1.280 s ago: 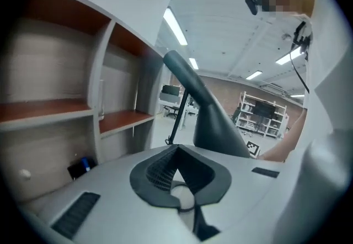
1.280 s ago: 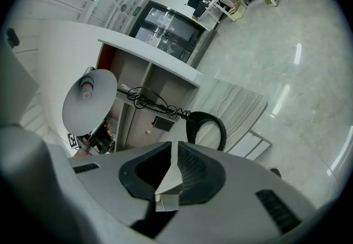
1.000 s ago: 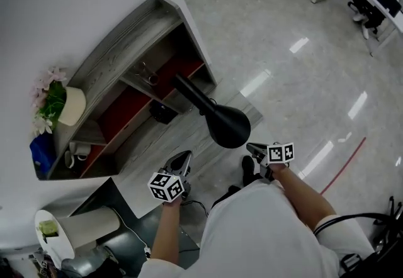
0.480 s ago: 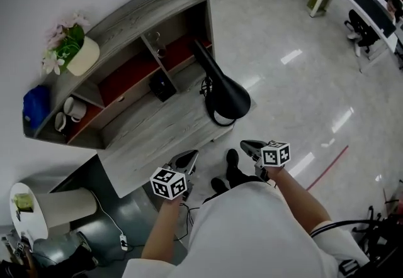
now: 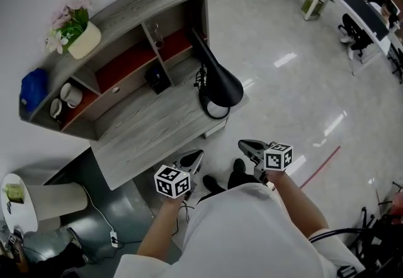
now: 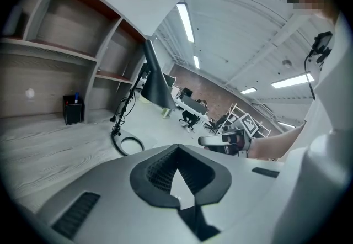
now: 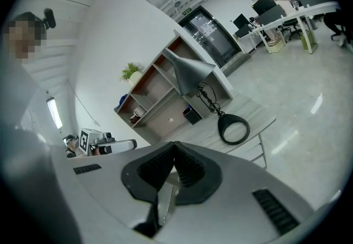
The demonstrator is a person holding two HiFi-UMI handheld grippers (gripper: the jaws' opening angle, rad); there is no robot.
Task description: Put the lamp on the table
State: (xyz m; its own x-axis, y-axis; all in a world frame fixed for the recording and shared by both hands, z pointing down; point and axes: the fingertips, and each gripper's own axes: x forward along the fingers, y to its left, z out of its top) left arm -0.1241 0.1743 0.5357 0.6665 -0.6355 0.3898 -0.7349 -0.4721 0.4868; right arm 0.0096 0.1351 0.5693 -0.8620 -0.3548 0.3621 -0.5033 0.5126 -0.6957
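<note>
The left forearm (image 5: pixel 158 229) and right forearm (image 5: pixel 301 198) reach forward, bare, each hand gripping a tool. The left tool (image 5: pixel 194 157) and right tool (image 5: pixel 245 144) sit side by side, apart, pointing ahead and slightly downward. Both tools have jaws closed tip to tip, with nothing between them.

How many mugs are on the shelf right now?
2. Both stand in the shelf's left-end compartment in the head view: one mug and a second mug beside it, nearer the end. More may be hidden behind the boards.
</note>
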